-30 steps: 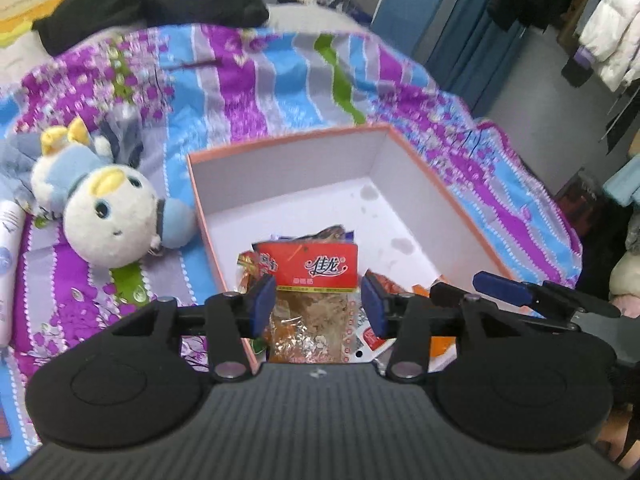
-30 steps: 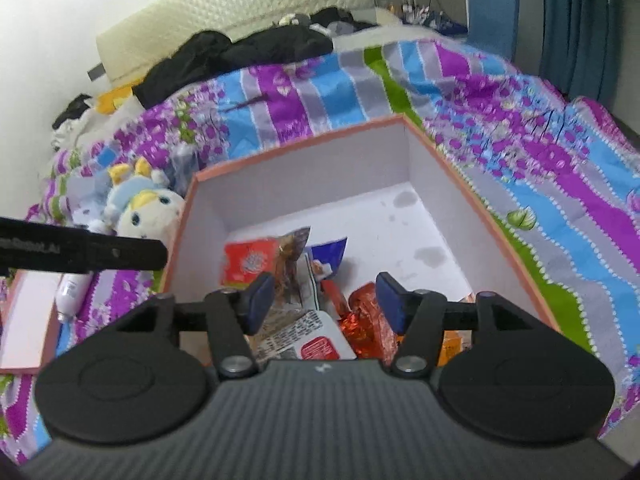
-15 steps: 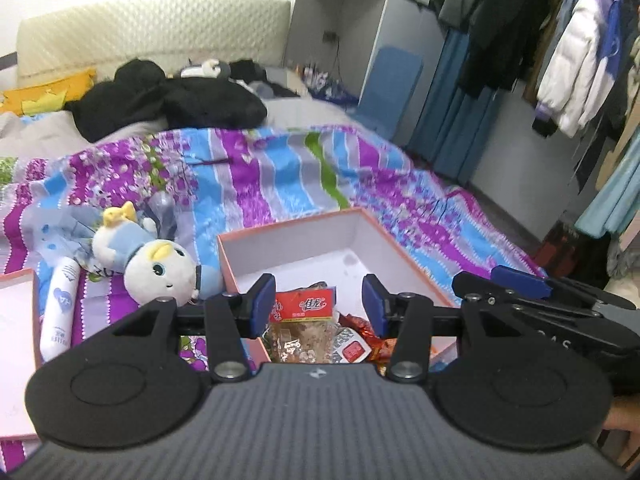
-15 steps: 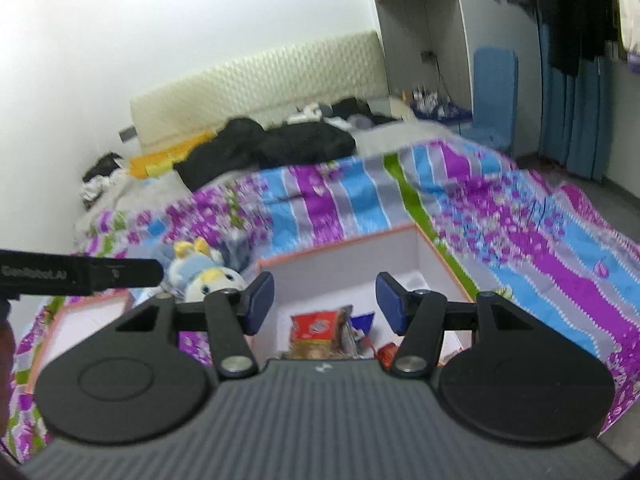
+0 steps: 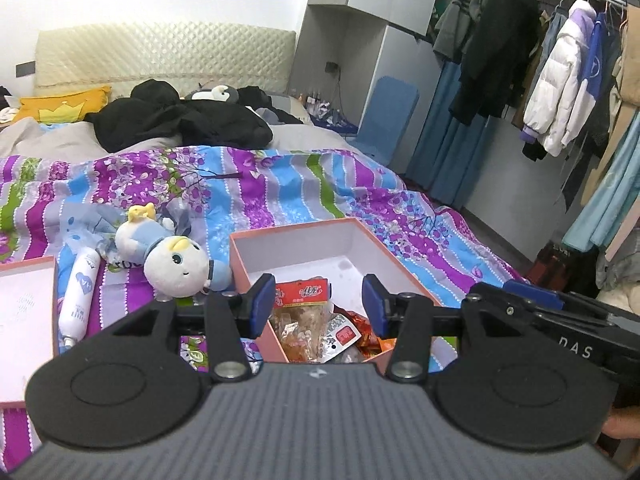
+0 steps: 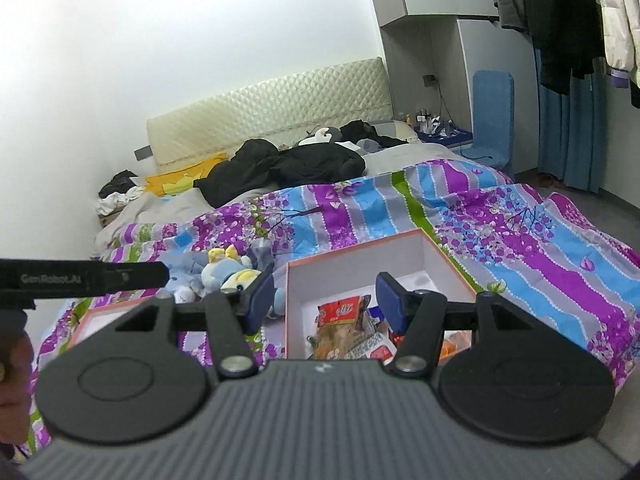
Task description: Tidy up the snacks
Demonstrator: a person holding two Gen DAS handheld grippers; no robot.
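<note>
We see left gripper [image 5: 318, 306] half open, holding nothing. Right gripper [image 6: 325, 298] same, empty. Snack packets [image 5: 316, 320] lie below and past fingers, in near end of orange box [image 5: 296, 229] on striped bedspread [image 5: 280, 188]. Both grippers tip down, side by side above box. Top packet red, clear window.

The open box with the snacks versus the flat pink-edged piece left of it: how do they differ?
The open box has tall white walls; the flat piece looks shallow, like a lid. The box holds snack packets; the flat piece shows only bare white. The box sits right of the plush toy, the flat piece left of it. Both have white insides with salmon edges and lie on the striped bedspread.
</note>
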